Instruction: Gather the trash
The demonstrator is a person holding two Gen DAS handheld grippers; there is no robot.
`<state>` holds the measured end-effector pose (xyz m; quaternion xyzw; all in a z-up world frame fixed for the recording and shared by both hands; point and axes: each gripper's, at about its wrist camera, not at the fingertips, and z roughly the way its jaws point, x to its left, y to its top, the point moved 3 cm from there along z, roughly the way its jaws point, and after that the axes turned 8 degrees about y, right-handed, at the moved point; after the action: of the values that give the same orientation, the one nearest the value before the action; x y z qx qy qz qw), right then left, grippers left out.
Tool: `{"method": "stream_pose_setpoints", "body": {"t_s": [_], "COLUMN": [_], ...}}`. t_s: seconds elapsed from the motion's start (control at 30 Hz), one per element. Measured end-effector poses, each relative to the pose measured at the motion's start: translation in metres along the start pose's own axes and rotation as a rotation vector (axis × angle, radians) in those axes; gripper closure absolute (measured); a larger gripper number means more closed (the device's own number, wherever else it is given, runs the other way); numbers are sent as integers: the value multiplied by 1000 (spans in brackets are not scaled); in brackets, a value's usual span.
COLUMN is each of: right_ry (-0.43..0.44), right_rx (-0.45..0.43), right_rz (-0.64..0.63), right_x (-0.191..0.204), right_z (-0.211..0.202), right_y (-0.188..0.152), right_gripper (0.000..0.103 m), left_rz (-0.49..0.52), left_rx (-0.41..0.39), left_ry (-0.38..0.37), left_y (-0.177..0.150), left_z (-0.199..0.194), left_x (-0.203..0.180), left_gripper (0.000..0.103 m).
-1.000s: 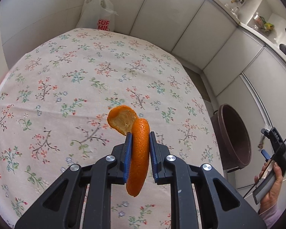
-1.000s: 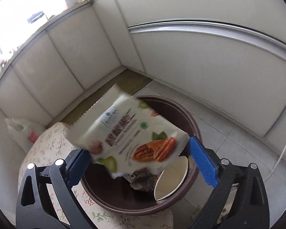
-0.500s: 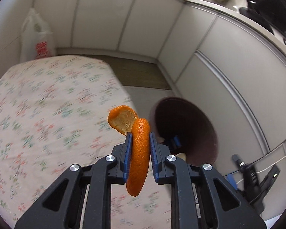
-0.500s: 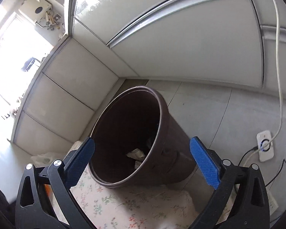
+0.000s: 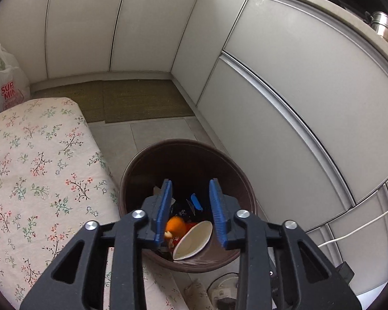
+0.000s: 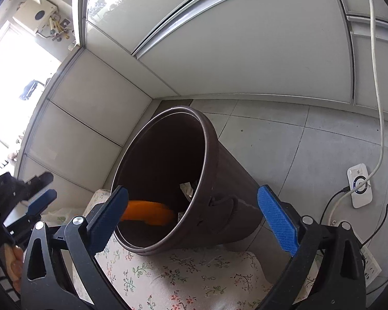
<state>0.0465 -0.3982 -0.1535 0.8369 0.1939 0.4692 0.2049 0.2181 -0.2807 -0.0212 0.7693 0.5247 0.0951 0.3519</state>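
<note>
The left gripper (image 5: 191, 210) is being held above the brown trash bin (image 5: 234, 180), its blue pads standing apart with nothing pressed between them; the jaws have just been opening. The orange peel (image 5: 175, 226) is being seen inside the bin, below the left pad, beside a tilted white paper cup (image 5: 192, 240) and dark wrappers at the bottom. In the right wrist view the same peel (image 6: 148, 213) is being shown as a blurred orange streak within the bin's mouth, so whether it is already resting there cannot be told. The right gripper (image 6: 194, 215) is being held with its jaws wide apart and empty, the bin (image 6: 219, 170) framed between them. The bin is standing on the tiled floor (image 6: 297, 139), just beside the edge of the floral tablecloth (image 5: 33, 175). A white plastic bag (image 5: 5, 85) is being seen beyond the table's far end, and a white power strip (image 6: 359, 184) is lying on the tiles, well apart from the bin.
</note>
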Motion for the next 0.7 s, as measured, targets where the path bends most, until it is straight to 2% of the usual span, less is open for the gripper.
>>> {"method": "stream_pose_setpoints", "body": {"t_s": [0.1,0.17,0.23,0.27,0.33,0.43,0.47,0.53,0.63,0.7], "right_ry": [11,6,8,21,34,66,79,88,106,119], "right_rx": [15,33,44,49,61,64,65,79,80,44], "right_rz": [-18,-36,-66,-83,-109,-130,-134,-157,-223,-310], "right_x": [4,8,14,18,26,35,39,46,64,83], "right_z": [0,1,-1,-2,-6,-16,-21,-30,-44,-60], "right_y": [2,1,-1,-2,-5,-11,-16,-26,-41,-54], "right_gripper": [7,7,7,7,7,7,7,7,7,7], "left_rz": [52,76,92,105,123,80,32,-33,-112,-123], "left_rx": [-52,-108,-170,-221,-338,-476,-519,-493,-338,-337], "left_ry": [79,180,265,320,418,511,518,471,447,464], "left_y": [-7,-15,-26,-34,-52,-76,-88,-95,-106,-118], "left_z": [-13,-25,-41,-53,-82,-119,-133,-141,-137,-140], "left_x": [3,12,20,24,32,47,56,74,107,118], "left_gripper": [54,39,28,20,9,7,7,7,7,7]}}
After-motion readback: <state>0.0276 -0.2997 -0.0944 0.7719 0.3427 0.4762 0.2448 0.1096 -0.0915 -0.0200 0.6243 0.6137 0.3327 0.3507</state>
